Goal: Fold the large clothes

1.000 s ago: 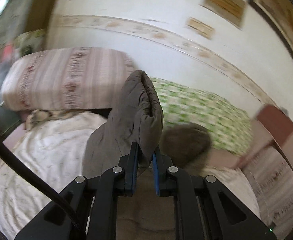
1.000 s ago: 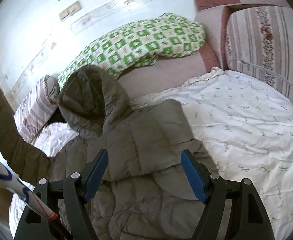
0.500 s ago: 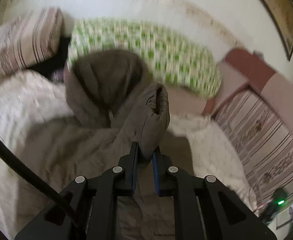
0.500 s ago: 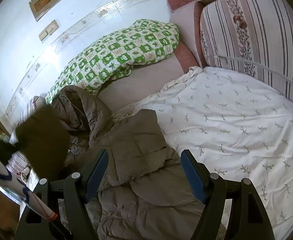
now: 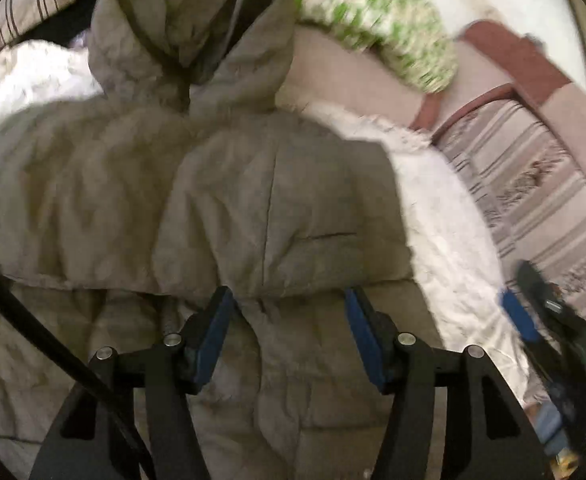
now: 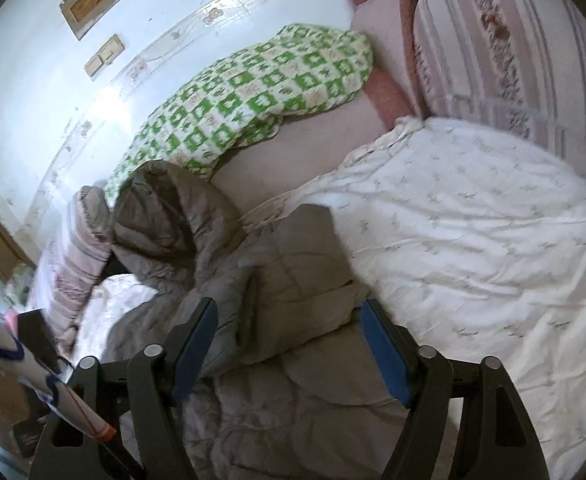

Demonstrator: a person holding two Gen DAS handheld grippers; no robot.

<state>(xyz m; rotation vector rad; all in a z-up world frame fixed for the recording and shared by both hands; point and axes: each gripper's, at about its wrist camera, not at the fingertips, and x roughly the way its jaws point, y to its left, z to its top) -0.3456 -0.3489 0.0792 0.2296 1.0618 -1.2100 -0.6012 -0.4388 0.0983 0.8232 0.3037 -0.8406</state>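
Note:
A grey-brown hooded puffer jacket (image 5: pixel 265 208) lies on the bed, hood (image 5: pixel 189 20) toward the wall, both sleeves folded across its chest. It also shows in the right wrist view (image 6: pixel 285 280), hood (image 6: pixel 173 216) at the far left. My left gripper (image 5: pixel 289 320) is open and empty, just above the cuff of the folded sleeve. My right gripper (image 6: pixel 289 336) is open and empty, over the jacket's right side. The right gripper also appears at the right edge of the left wrist view (image 5: pixel 533 312).
The jacket rests on a white floral quilt (image 6: pixel 473 232). A green-and-white checked blanket (image 6: pixel 253 92) lies along the wall. Striped cushions (image 6: pixel 513 48) stand at the right, a striped pillow (image 6: pixel 73 264) at the left behind the hood.
My left gripper carried the sleeve across the jacket, laid it on the chest and opened. The sleeve now lies flat. The right gripper stayed open and shifted slightly.

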